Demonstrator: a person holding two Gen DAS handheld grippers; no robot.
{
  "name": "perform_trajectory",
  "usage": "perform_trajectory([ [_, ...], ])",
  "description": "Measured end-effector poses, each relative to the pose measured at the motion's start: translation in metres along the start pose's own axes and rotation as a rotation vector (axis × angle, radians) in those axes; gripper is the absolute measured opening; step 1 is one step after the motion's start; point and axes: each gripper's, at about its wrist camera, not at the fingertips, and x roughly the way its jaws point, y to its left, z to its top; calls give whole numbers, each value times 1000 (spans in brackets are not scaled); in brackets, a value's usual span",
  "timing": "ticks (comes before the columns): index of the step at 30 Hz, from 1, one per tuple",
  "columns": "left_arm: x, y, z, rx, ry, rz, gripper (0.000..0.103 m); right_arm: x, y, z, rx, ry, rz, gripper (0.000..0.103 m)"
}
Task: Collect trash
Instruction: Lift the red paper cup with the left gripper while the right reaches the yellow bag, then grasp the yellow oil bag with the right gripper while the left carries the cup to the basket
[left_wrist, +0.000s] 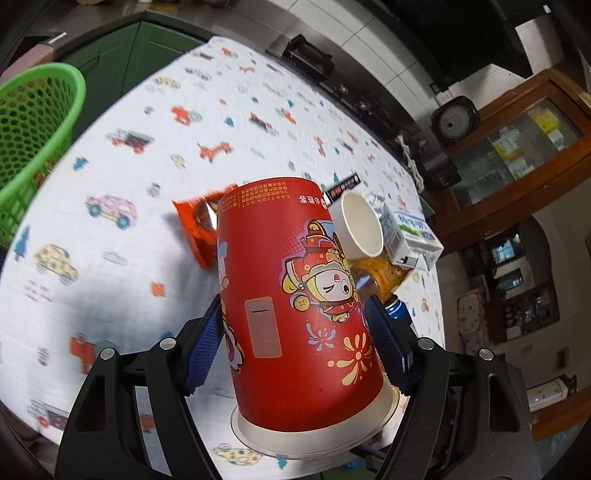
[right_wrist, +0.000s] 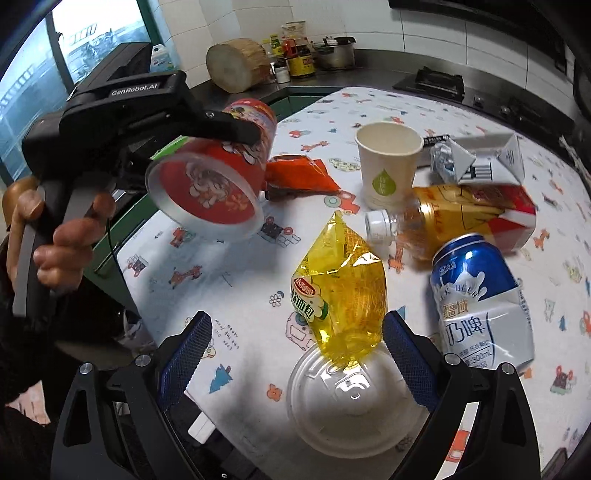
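My left gripper (left_wrist: 295, 332) is shut on a tall red paper cup (left_wrist: 295, 295) with a cartoon print and holds it above the table; it also shows in the right wrist view (right_wrist: 221, 177), lid end toward the camera. A green mesh basket (left_wrist: 33, 122) stands at the far left. My right gripper (right_wrist: 295, 350) is open around a yellow bread wrapper (right_wrist: 343, 291) and a clear plastic lid (right_wrist: 351, 402), touching neither. Other trash on the table: a white paper cup (right_wrist: 388, 166), an orange wrapper (right_wrist: 299, 173), a tea bottle (right_wrist: 424, 221), a blue and white can (right_wrist: 484, 302) and a milk carton (right_wrist: 487, 162).
The table (right_wrist: 229, 302) has a white cloth with cartoon cars. A stove (right_wrist: 436, 81) and a kitchen counter with pots and bottles (right_wrist: 306, 55) lie behind it. A wooden cabinet (left_wrist: 517, 147) stands to the right in the left wrist view.
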Motion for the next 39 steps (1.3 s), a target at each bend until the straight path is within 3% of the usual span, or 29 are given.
perform_trajectory([
  [10,-16,9,4,29,-18,23,73,23,-14,17,-15,51,-74,90],
  [15,-23,11,5,55,-22,40,73,50,-21,19,-51,116,-129,81],
  [22,-35,24,10,63,-37,65,73,65,-22,21,-75,156,-171,61],
  [26,-44,36,13,50,-50,74,73,61,-18,25,-66,150,-150,53],
  [39,-94,86,39,0,-143,129,73,52,37,70,-111,98,-44,52],
])
